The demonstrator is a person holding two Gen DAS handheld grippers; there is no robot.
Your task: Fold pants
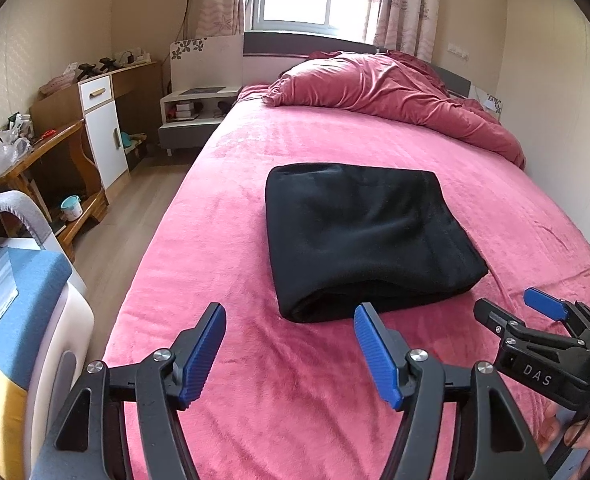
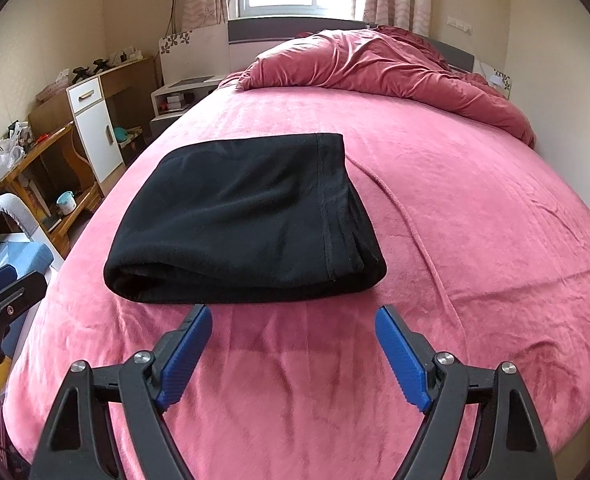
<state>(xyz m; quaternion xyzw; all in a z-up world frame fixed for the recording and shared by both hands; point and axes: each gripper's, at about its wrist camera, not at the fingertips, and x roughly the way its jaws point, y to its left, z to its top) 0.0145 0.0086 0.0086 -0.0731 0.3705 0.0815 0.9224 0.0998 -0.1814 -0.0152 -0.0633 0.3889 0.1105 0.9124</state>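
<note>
Pants (image 1: 367,236) folded, right tool (image 1: 507,310) (labelled "DAS")

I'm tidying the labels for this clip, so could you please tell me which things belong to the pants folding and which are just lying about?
Job: folded black pants, left gripper, right gripper, both open.

Lying about: rumpled quilt, desk, bedside cabinet, small pail.

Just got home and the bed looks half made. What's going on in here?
A person is folding pants with a handheld gripper in each hand. The black pants lie on the pink bedspread as a compact folded bundle, so the folding looks done or nearly so. The left gripper and right gripper are both open and empty, just short of the bundle's near edge, touching nothing. A rumpled red duvet is heaped at the head of the bed.
</note>
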